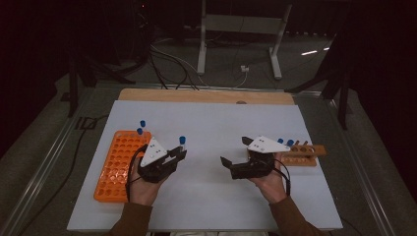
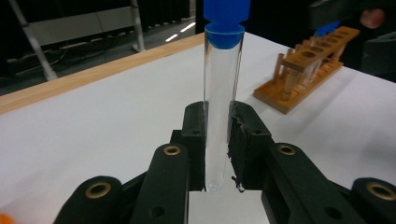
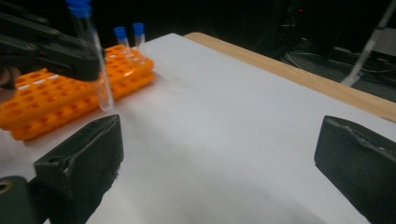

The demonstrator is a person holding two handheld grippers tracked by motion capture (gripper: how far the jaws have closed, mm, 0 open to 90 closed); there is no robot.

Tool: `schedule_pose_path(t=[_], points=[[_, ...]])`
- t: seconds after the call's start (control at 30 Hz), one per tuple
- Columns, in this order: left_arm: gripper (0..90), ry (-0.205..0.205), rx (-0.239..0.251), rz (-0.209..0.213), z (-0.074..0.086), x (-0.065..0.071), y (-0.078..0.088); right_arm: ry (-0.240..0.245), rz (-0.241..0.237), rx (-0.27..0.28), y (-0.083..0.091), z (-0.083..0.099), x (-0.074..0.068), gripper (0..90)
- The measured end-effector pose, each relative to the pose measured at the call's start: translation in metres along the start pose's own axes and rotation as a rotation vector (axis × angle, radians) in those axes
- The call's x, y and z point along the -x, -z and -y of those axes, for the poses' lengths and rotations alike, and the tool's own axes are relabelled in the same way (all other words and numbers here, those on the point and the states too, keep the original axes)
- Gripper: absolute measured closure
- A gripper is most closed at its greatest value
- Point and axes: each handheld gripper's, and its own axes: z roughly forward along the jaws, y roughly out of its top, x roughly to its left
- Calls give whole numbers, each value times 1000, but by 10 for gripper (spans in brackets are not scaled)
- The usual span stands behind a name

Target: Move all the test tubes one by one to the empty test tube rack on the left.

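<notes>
Left gripper (image 2: 218, 154) clamps a blue-capped test tube (image 2: 222, 98) upright; right gripper (image 3: 219, 163) gapes empty. Keep the tube vertical toward the orange rack (image 1: 117, 162).

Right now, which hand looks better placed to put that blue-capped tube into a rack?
Probably the left. The left gripper is clamped on the test tube and holds it upright. The right gripper is open, with nothing between its jaws, near the wooden rack.

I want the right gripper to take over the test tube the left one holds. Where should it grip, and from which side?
Grip the bare glass between the blue cap and the left gripper, whose fingers clamp the upright test tube low down. Bring the open right gripper in level, from its own side.
</notes>
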Motion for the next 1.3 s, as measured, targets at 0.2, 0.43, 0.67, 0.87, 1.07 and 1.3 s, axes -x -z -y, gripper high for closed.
schedule_pose_path(t=[0.2,0.43,0.67,0.87,1.07,1.3], points=[[781,26,18,-35,2,-12,10,-26,37,23,11,5,11,0],[781,50,33,-83,6,-27,20,-32,63,27,23,9,21,0],[781,82,39,-134,13,-44,30,-31,88,30,35,14,30,0],[780,100,27,-206,23,-59,35,-46,108,35,43,19,37,0],[780,128,25,-260,32,-73,37,-55,119,41,46,21,41,0],[780,140,25,-323,39,-84,34,-55,118,47,46,20,41,0]])
